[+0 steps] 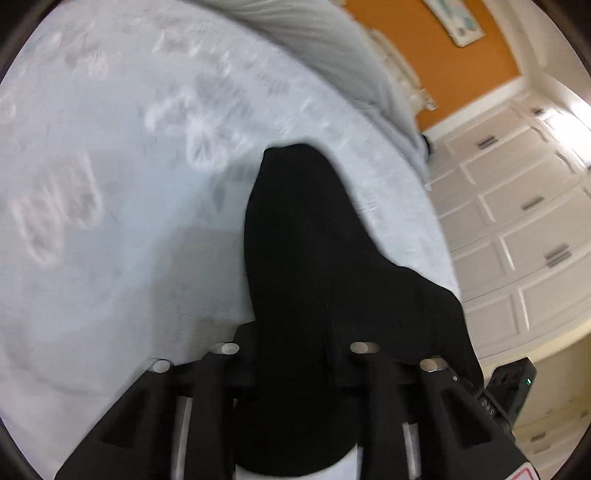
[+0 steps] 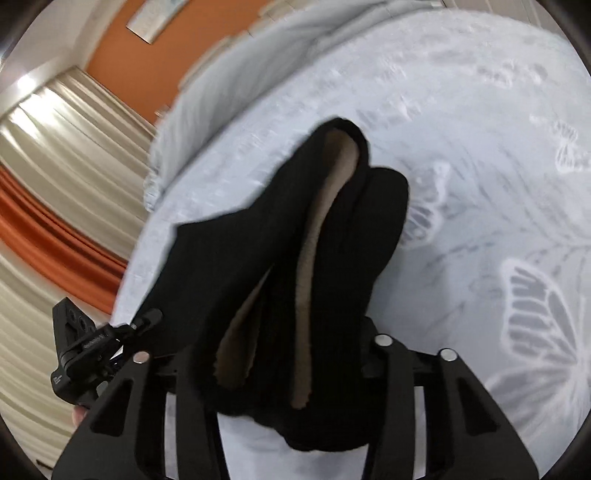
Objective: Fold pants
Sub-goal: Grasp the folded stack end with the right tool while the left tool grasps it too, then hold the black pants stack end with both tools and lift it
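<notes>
The black pants (image 1: 306, 240) hang from both grippers above a pale blue bedspread (image 1: 110, 184). In the left wrist view my left gripper (image 1: 295, 350) is shut on the black fabric, which drapes forward and down onto the bed. In the right wrist view my right gripper (image 2: 280, 354) is shut on the pants (image 2: 332, 240), bunched thick between the fingers, with a tan lining (image 2: 314, 240) showing along the folds. The other gripper (image 2: 85, 343) shows at the left edge of the right wrist view, also on the fabric. The fingertips of both grippers are hidden by cloth.
The bedspread (image 2: 480, 184) has a butterfly pattern. A grey pillow (image 1: 314, 29) lies at the head of the bed. An orange wall (image 1: 443, 55) and white cabinets (image 1: 517, 203) stand to the right in the left wrist view. Striped curtains (image 2: 55, 166) hang beside the bed.
</notes>
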The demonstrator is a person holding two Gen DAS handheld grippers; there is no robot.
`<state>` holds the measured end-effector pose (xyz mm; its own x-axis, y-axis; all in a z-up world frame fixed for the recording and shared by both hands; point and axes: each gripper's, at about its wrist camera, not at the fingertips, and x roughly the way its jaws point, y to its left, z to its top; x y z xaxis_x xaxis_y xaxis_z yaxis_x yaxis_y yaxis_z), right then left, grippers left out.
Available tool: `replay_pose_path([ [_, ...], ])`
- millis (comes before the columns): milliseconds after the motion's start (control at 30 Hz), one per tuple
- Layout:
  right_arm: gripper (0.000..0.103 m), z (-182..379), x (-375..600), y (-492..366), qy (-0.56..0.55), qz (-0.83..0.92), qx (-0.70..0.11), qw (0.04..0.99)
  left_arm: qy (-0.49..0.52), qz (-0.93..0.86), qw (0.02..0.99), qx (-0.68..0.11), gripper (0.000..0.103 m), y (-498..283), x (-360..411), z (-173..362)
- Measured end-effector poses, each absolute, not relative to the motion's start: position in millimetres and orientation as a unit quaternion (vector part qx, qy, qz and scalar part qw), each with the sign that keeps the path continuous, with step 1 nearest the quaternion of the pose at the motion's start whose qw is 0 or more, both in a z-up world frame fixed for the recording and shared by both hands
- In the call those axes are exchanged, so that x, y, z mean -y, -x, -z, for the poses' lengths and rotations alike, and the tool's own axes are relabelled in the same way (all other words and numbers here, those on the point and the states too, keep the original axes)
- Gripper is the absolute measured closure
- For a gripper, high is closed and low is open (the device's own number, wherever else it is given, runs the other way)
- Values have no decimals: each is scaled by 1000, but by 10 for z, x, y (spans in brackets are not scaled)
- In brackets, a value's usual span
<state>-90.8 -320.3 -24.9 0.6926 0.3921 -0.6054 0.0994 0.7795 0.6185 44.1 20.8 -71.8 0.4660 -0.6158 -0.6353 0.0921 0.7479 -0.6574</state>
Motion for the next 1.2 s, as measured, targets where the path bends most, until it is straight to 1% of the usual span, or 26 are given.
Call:
replay_pose_path([
  [67, 65, 75, 3059, 1055, -322, -118, -371, 863, 273, 232, 809, -466, 84, -251, -344, 495],
  [133, 65, 27, 2857, 1260, -323, -151, -376, 855, 243, 224, 826, -456, 84, 34, -538, 294],
  [200, 64, 228, 2668, 1445, -328, -161, -401, 840, 235, 215, 828, -461, 83, 290, -770, 277],
  [233, 58, 369, 2608, 1492, -322, -152, -417, 836, 235, 209, 826, -468, 81, 405, -871, 337],
  [267, 52, 572, 2557, 1531, -311, -126, -443, 831, 228, 194, 822, -485, 76, 517, -955, 476],
  [300, 38, 711, 2544, 1557, -303, -98, -459, 829, 222, 181, 816, -502, 72, 601, -1007, 653],
  [333, 37, 766, 2566, 1622, -318, -100, -438, 835, 220, 168, 810, -516, 69, 651, -1051, 817],
  [367, 35, 741, 2576, 1677, -325, -103, -417, 842, 236, 155, 810, -514, 53, 746, -1122, 958],
  [400, 29, 702, 2572, 1680, -322, -89, -425, 841, 258, 150, 813, -500, 46, 828, -1182, 994],
  [467, 23, 637, 2543, 1659, -315, -80, -429, 843, 274, 146, 812, -495, 42, 891, -1201, 982],
  [533, 22, 579, 2491, 1623, -304, -85, -430, 846, 269, 154, 812, -495, 38, 883, -1138, 944],
  [567, 18, 583, 2468, 1648, -301, -87, -432, 846, 257, 160, 812, -499, 34, 861, -1076, 919],
  [600, 14, 608, 2441, 1634, -301, -87, -437, 843, 249, 163, 813, -500, 27, 829, -1022, 908],
  [633, 10, 656, 2433, 1650, -305, -88, -442, 839, 243, 166, 814, -500, 23, 818, -965, 907],
  [667, 9, 687, 2405, 1649, -308, -88, -439, 840, 240, 168, 814, -502, 17, 804, -929, 922],
  [733, 5, 679, 2352, 1678, -296, -89, -422, 852, 235, 165, 809, -512, 16, 736, -847, 1028],
  [867, 5, 660, 2306, 1738, -287, -78, -417, 859, 204, 161, 829, -495, 15, 718, -760, 1080],
  [1067, 5, 749, 2466, 1646, -352, -90, -389, 847, 168, 157, 835, -500, 15, 558, -518, 1085],
  [1200, 5, 746, 2431, 1679, -331, -90, -382, 858, 159, 146, 838, -501, 14, 516, -465, 1093],
])
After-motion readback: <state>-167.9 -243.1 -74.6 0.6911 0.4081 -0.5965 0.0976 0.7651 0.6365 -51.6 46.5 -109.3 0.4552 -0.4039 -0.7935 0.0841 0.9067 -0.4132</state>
